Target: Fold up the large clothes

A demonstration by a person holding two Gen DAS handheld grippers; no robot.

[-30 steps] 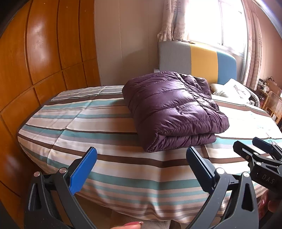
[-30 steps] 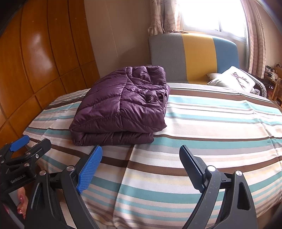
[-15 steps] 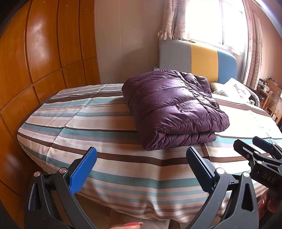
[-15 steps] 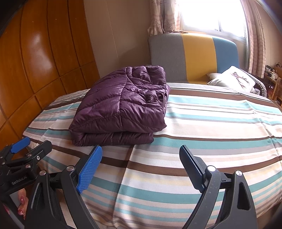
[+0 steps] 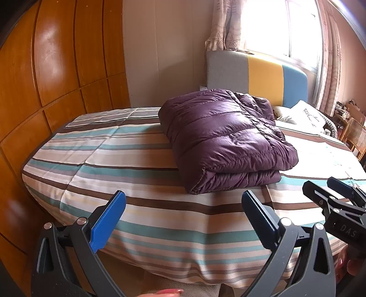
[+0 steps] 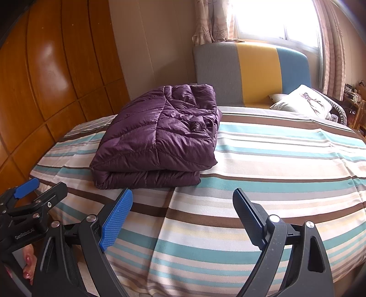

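Setting: a bedroom, seen from two cameras looking along the tongs from the foot of a bed.
Bed (image 5: pixel 141 160): covered by a spread striped in white, teal, brown and cream; it fills most of both views.
Jacket (image 5: pixel 224 137): a purple quilted puffer jacket, folded into a thick, roughly square bundle of stacked layers. It lies on the striped spread, toward the wardrobe side of the bed, with its folded edge facing the cameras.
Left tongs (image 5: pixel 183 219): jaws spread wide with blue pads facing each other. Nothing is between them. They hang over the near edge of the bed, short of the jacket and not touching it.
Right tongs (image 6: pixel 183 214): also wide open and empty, over the near edge of the bed, to the right of the jacket's front corner and apart from it.
Tongs together: each shows at the edge of the other's view, so they sit side by side.
Hands: fingertips with pink-painted nails (image 6: pixel 28 269) show at the bottom edges, beside the tongs' frames.
Headboard (image 6: pixel 251 75): upholstered in grey, yellow and blue blocks, behind the jacket.
Pillow (image 6: pixel 304 100): white with a dark printed figure, on the far right of the bed.
Wardrobe (image 5: pixel 57 68): glossy orange-brown wooden panels along the left.
Window (image 6: pixel 274 20): very bright, with patterned curtains, above the headboard.
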